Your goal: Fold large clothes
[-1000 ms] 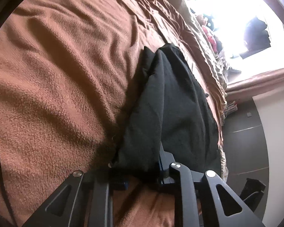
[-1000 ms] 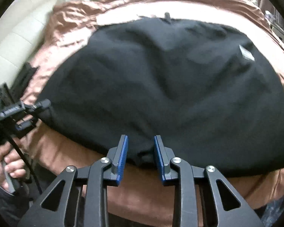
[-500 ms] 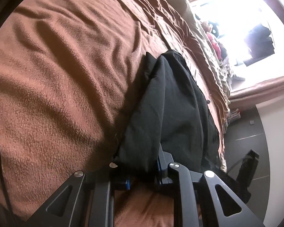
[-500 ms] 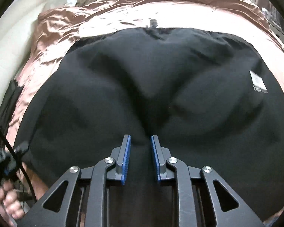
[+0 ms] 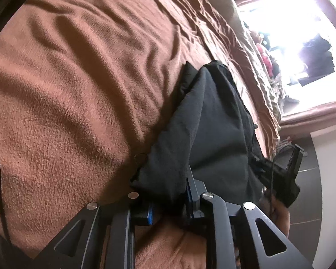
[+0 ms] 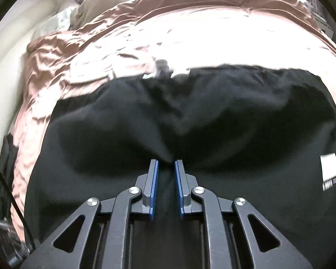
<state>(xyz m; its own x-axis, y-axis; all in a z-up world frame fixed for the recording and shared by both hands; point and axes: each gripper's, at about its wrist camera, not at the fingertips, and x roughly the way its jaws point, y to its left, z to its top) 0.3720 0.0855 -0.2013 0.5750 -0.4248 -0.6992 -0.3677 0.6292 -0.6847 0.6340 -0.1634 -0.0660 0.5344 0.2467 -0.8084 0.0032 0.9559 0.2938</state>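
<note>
The black garment lies spread on a rumpled brown blanket covering the bed. The left gripper clamps its near corner. The right gripper has just been closing — cloth bunches between its blue pads, pinched. A white label shows at right, and a bright window glares beyond.

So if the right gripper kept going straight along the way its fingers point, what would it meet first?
The black garment. The right gripper has just been closing with a pinch of that cloth between its pads, so more of it lies directly ahead; the brown blanket seems further on.
</note>
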